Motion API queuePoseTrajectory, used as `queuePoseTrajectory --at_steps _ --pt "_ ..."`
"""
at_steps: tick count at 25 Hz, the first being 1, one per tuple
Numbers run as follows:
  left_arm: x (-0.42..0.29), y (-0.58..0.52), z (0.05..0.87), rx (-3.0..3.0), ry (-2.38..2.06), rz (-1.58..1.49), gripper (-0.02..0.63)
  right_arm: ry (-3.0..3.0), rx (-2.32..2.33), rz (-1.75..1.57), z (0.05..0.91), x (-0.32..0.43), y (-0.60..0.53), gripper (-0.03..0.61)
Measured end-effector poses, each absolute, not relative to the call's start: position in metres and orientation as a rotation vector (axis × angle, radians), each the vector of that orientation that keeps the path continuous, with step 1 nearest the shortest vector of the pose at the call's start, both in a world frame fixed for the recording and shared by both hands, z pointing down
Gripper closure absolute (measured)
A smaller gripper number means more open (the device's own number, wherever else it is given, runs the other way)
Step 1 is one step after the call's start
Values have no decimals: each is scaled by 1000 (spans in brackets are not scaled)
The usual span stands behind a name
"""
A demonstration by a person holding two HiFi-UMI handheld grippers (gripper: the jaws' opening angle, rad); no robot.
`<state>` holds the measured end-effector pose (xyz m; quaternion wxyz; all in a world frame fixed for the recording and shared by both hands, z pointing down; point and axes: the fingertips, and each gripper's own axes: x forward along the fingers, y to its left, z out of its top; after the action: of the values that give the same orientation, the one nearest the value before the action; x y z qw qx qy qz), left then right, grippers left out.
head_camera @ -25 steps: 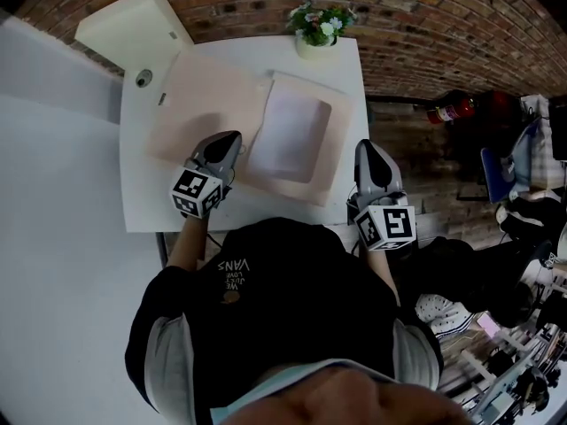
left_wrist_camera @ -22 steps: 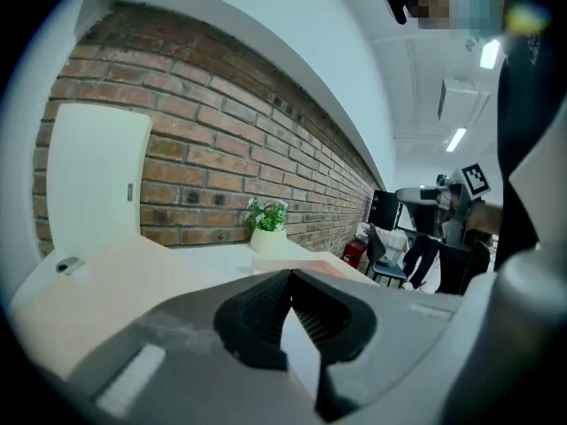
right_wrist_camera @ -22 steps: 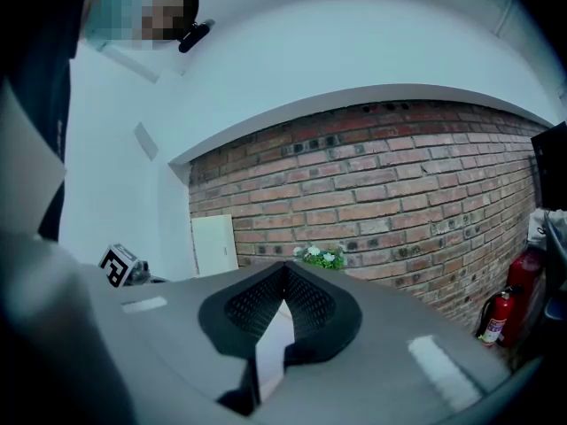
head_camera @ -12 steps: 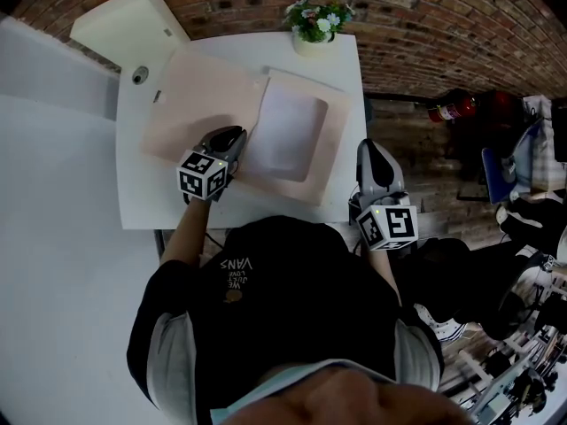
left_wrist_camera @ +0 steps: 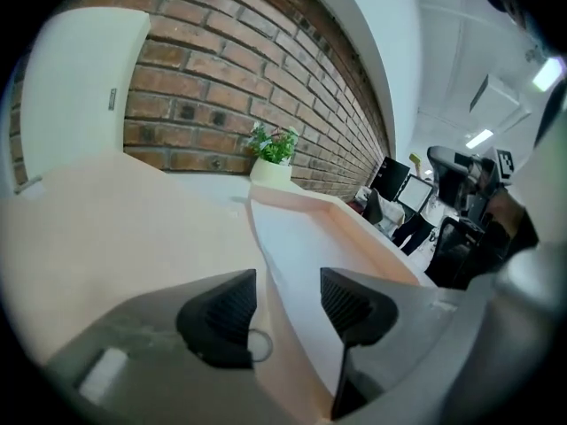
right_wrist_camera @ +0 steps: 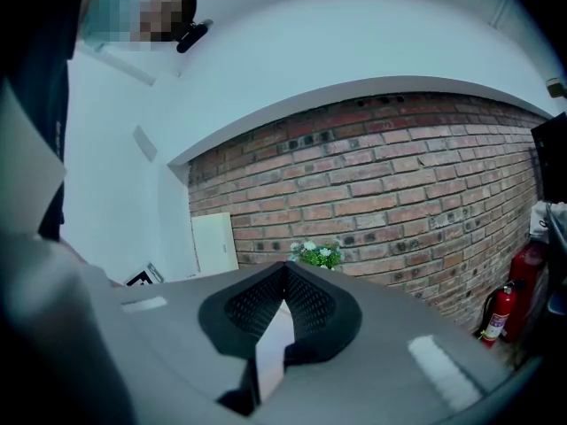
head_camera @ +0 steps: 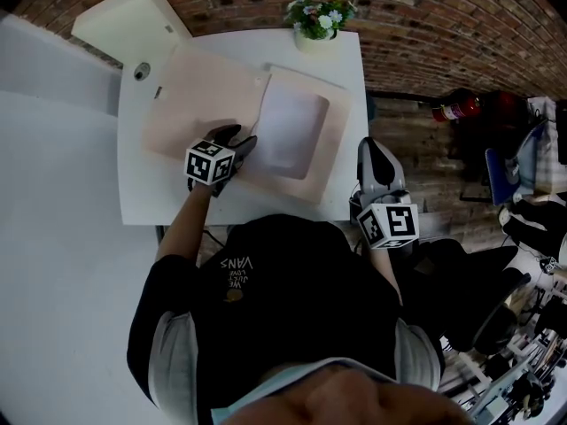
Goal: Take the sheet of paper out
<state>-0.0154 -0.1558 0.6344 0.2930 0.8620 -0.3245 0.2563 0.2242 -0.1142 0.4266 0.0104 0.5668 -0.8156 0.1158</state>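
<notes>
Zero sheets out so far: the sheet of paper (head_camera: 288,129) lies flat inside the pink box (head_camera: 330,162), whose lid (head_camera: 199,96) is flopped open on the white table (head_camera: 142,197). The left gripper (head_camera: 241,142) sits low over the box's left wall, jaws opening with that wall's edge in the gap, pads not pressing on anything. The right gripper (head_camera: 369,149) hangs off the table's side, clamped together with nothing in it. I'd say the whole grab-and-lift is left to do.

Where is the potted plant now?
In the head view, the potted plant stands at the far edge of the table, just beyond the pink box.
</notes>
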Motion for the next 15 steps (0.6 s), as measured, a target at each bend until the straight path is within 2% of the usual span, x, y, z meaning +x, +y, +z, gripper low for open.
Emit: queuePoseTrajectory --at_steps 5,15 --pt "-14 -148 649 2243 -802 747 350 -2546 1768 373 430 226 -113 578" --pt "0 -141 658 2182 -634 862 350 -2538 1773 393 436 234 -111 578"
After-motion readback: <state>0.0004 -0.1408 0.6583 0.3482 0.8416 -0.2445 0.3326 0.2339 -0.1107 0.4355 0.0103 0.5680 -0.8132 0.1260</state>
